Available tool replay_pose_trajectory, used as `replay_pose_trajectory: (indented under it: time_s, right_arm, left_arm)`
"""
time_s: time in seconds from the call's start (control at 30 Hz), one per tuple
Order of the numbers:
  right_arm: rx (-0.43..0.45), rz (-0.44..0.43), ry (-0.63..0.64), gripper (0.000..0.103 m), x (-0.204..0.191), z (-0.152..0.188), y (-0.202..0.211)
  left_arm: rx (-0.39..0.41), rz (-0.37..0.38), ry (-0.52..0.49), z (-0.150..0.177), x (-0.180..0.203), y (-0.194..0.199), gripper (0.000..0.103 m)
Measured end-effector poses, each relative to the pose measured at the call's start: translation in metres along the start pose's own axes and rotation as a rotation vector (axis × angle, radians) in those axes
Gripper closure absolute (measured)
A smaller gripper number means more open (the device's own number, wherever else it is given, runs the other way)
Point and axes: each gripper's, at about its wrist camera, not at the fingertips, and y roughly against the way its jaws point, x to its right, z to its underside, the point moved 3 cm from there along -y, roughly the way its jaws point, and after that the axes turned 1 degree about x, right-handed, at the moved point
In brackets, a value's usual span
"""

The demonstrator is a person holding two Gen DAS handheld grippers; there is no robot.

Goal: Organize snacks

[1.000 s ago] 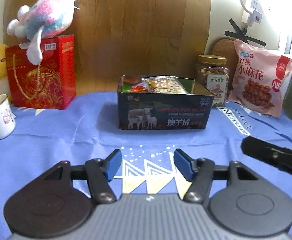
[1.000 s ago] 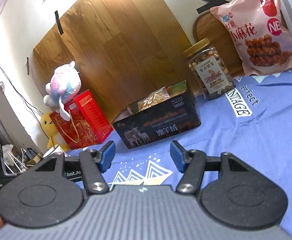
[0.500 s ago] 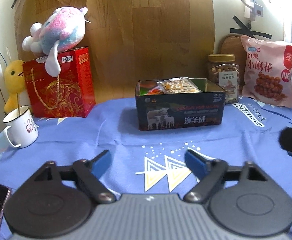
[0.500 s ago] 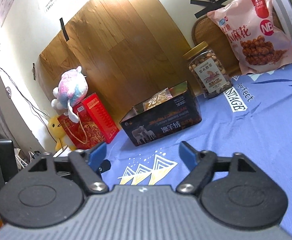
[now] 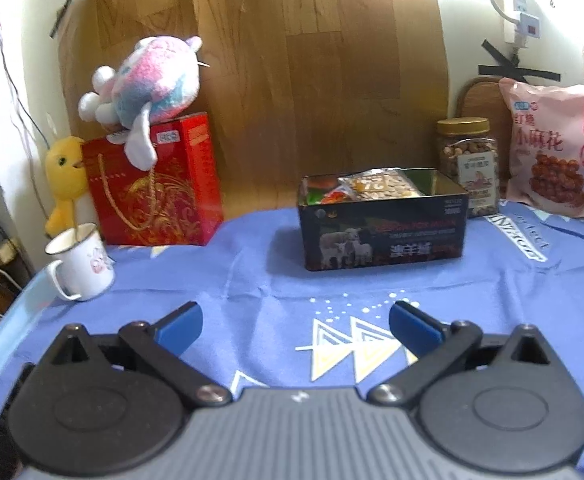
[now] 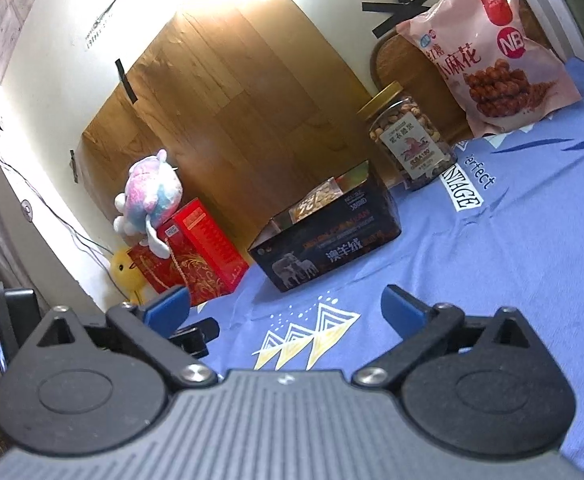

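Note:
A dark open box [image 5: 384, 232] with sheep printed on its side stands on the blue cloth and holds snack packets [image 5: 376, 187]. It also shows in the right wrist view [image 6: 324, 248]. A nut jar [image 5: 470, 168] and a pink snack bag [image 5: 556, 152] stand to its right against the wall; both also show in the right wrist view, the jar [image 6: 408, 144] and the bag [image 6: 488, 52]. My left gripper [image 5: 295, 326] is open and empty, well in front of the box. My right gripper [image 6: 284, 306] is open and empty, in front of the box.
A red gift bag [image 5: 152, 184] with a plush toy [image 5: 152, 80] on top stands at the left, with a yellow duck [image 5: 66, 180] and a white mug [image 5: 80, 264] beside it. A wooden board [image 5: 272, 80] leans on the back wall. The table's left edge is near the mug.
Both grippers have pulled back from the box and risen, and their jaws have opened wider. The box and snacks have not moved.

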Motion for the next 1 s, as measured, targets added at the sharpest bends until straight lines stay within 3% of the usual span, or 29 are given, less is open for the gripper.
replay_pose_trajectory:
  time_s: [0.57,1.0]
  right_arm:
    - [-0.031,-0.014,-0.011,0.0,0.001,0.011,-0.001]
    - [-0.031,-0.021,0.037,0.0,-0.009,0.014,-0.001]
  left_arm:
    - [0.013,-0.064,-0.037,0.004,0.002,0.0,0.0]
    - [-0.007,-0.041,-0.026,0.005,0.0,-0.001,0.0]
